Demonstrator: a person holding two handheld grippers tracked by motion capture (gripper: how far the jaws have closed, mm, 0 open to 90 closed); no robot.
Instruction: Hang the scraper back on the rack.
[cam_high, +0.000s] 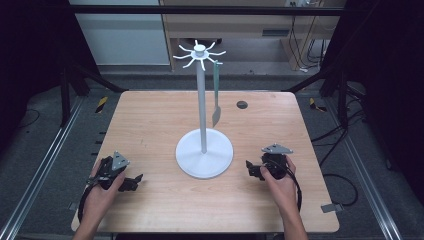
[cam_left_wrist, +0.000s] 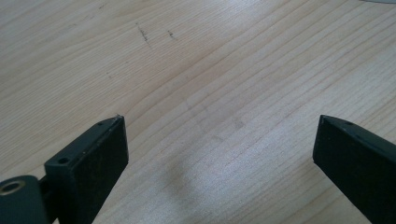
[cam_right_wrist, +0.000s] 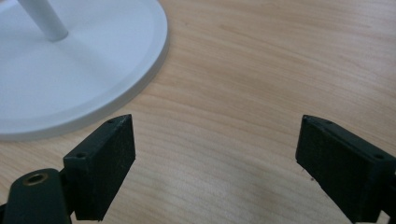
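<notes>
Between both grippers, white stand (cam_high: 204, 152) on table (cam_high: 150, 120), left gripper (cam_high: 131, 183) and right gripper (cam_high: 252, 169) jaws wide, empty.

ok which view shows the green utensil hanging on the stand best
The high view: the green utensil hangs full length from a hook at the top of the white stand. The right gripper view catches just the stand's base and lower pole; the left gripper view shows tabletop.

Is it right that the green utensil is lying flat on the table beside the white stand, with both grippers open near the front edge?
Not quite. The green utensil is not lying on the table: it hangs from a hook at the top of the white stand, as the high view shows. The rest holds: the left gripper and right gripper are open, near the front edge.
</notes>
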